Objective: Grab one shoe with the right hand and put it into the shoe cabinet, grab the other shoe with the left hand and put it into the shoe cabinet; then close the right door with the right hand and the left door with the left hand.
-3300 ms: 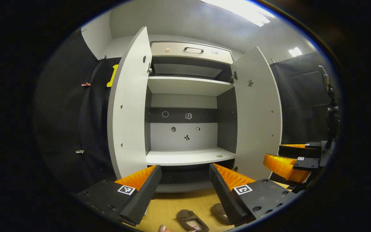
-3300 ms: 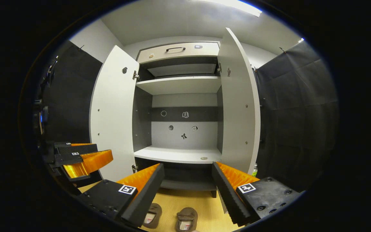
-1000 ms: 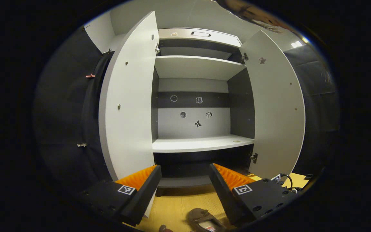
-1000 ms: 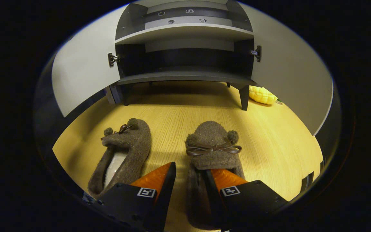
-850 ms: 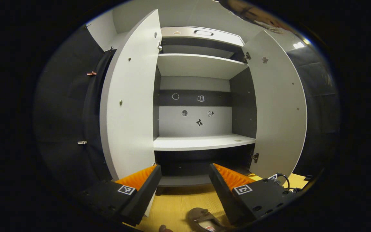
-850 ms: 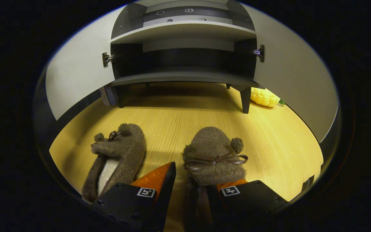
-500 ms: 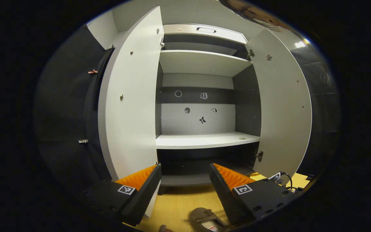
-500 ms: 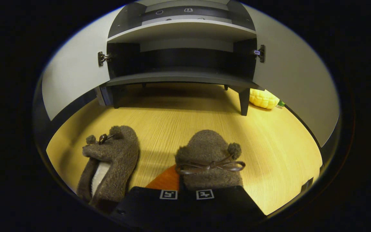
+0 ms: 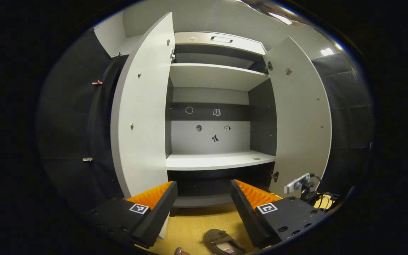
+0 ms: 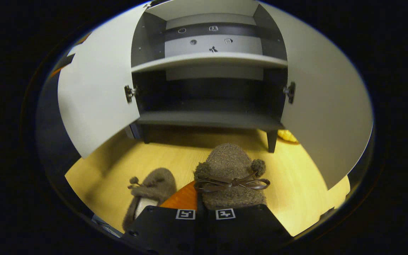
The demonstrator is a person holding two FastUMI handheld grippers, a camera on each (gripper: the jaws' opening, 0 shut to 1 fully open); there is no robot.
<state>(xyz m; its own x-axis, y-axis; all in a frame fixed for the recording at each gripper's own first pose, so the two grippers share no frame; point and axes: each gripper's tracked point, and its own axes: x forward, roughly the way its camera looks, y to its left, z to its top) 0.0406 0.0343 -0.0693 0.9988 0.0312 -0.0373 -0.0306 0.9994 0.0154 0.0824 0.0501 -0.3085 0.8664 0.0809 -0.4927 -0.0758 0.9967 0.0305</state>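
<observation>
The shoe cabinet (image 9: pixel 211 159) stands at twelve o'clock in the left gripper view with both doors swung wide. The left door (image 9: pixel 142 117) hangs at about ten o'clock and the right door (image 9: pixel 301 120) at about two o'clock. Nothing stands between the tongs and the open front.

Inside, the middle shelf (image 9: pixel 218 161) is pale, with one tiny round thing on it near the right side; I cannot tell what it is. The bottom shelf (image 10: pixel 207 118) below it is dark and bare where it shows. Little stickers (image 9: pixel 215 138) dot the back wall. A drawer (image 9: pixel 220 39) with a handle sits at the very top.

A yellow thing (image 10: pixel 287 135) lies on the floor behind the cabinet's right leg (image 10: pixel 271 141), at about two o'clock in the right gripper view. It is partly hidden.

The right tongs (image 10: pixel 205 213) are squeezed together on the heel end of a fuzzy brown slipper (image 10: pixel 230 173) with a little bow. That slipper points toward the cabinet and seems to sit above the wooden floor (image 10: pixel 175 157).

The other slipper (image 10: pixel 151 189) lies on the floor at about eight o'clock, just beside the held one. In the left gripper view it shows at six o'clock, low down.

The left tongs (image 9: pixel 204 203) are spread apart, with nothing between them, facing the cabinet. Some wires (image 9: pixel 308 186) show at about four o'clock near the right door.
</observation>
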